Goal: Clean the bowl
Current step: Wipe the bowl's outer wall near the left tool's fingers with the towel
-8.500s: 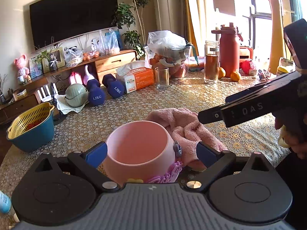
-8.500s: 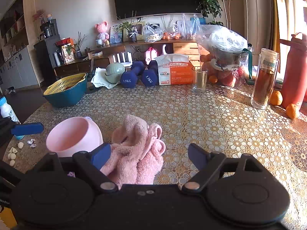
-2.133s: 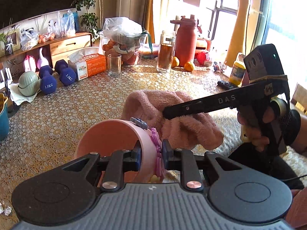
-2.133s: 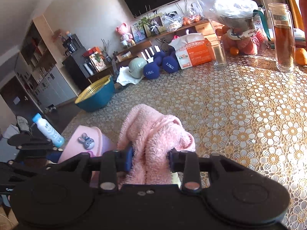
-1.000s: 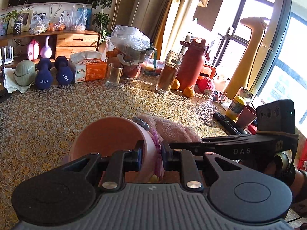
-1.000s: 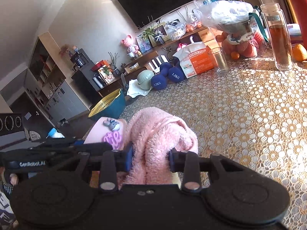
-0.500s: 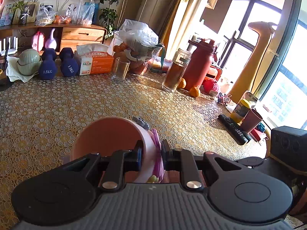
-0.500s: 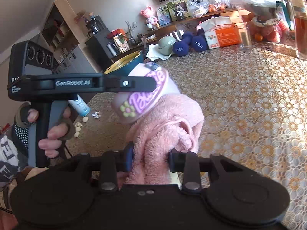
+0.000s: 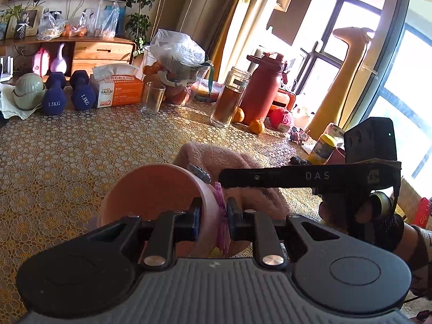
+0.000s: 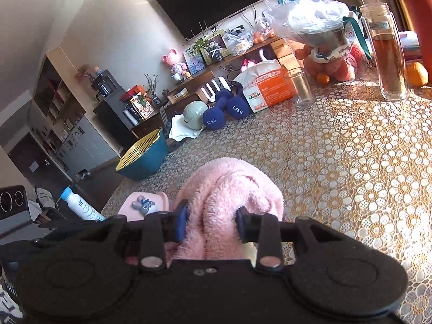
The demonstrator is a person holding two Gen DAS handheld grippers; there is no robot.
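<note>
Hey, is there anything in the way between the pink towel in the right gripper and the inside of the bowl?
Nothing visible. The towel sits just outside the bowl beside its rim, and the bowl's opening looks unobstructed.

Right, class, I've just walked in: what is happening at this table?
A person holds a gripper in each hand. The left gripper is clamped on the wall of a pink bowl, one of its jaws inside and one outside. The right gripper grips a fluffy pink towel just beside the bowl, over the lace-patterned tablecloth. The towel is not inside the bowl.
</note>
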